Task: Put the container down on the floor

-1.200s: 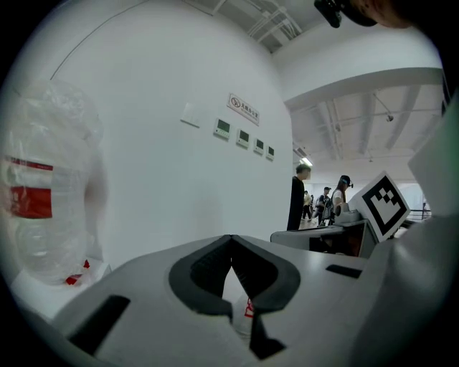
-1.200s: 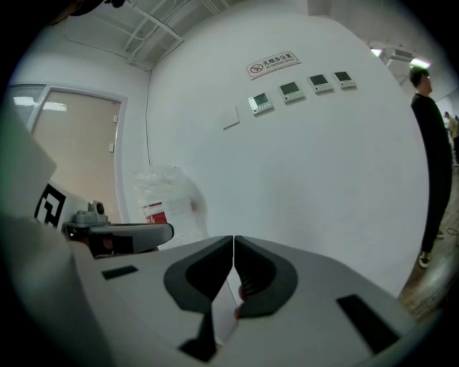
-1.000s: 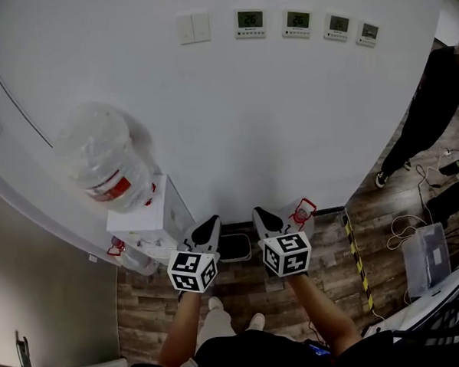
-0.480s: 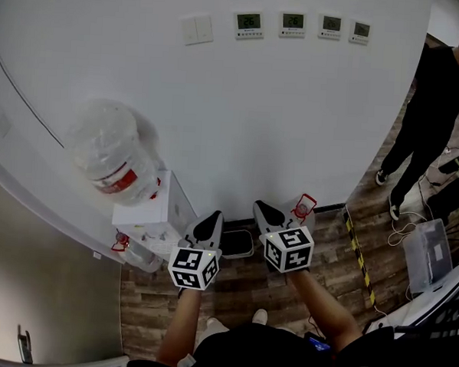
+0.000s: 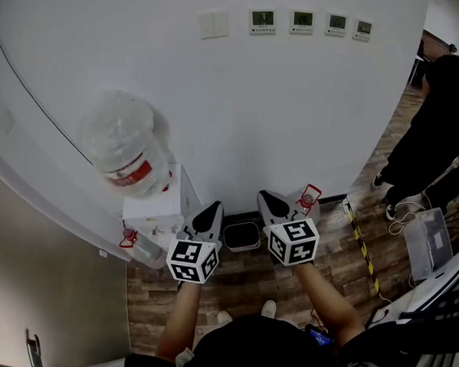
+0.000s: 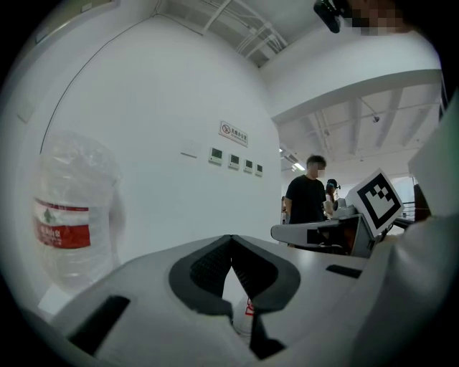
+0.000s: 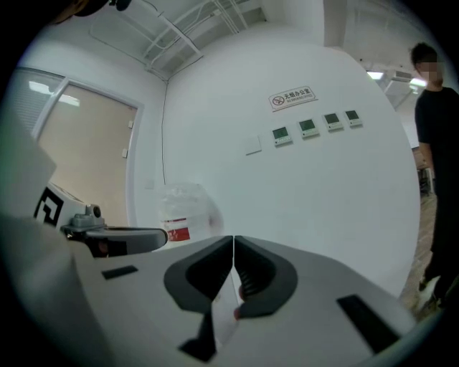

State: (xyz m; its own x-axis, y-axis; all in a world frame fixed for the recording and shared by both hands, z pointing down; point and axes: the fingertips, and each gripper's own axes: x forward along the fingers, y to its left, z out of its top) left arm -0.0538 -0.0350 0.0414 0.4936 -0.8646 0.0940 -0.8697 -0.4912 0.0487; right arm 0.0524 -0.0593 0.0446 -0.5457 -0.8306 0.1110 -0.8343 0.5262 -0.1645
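Note:
A big clear water bottle [image 5: 128, 147] with a red label stands upside down on a white dispenser [image 5: 155, 209] against the wall. It also shows in the left gripper view [image 6: 68, 215] and the right gripper view [image 7: 183, 211]. My left gripper [image 5: 213, 209] hangs to the right of the dispenser, apart from the bottle, jaws shut [image 6: 231, 240] with nothing held. My right gripper [image 5: 266, 196] sits beside it, also shut and empty [image 7: 234, 240]. Both point toward the wall.
A dark tray [image 5: 242, 235] lies on the wood floor at the wall's foot. A clear bottle with a red handle [image 5: 307, 200] stands right of it. A person in black [image 5: 439, 128], a clear plastic box [image 5: 429, 247], cables and striped floor tape [image 5: 362, 251] are at the right.
The view has swung slightly, so the dispenser and bottle sit further right in the picture. The person in black has stepped closer. Both grippers stay shut, side by side.

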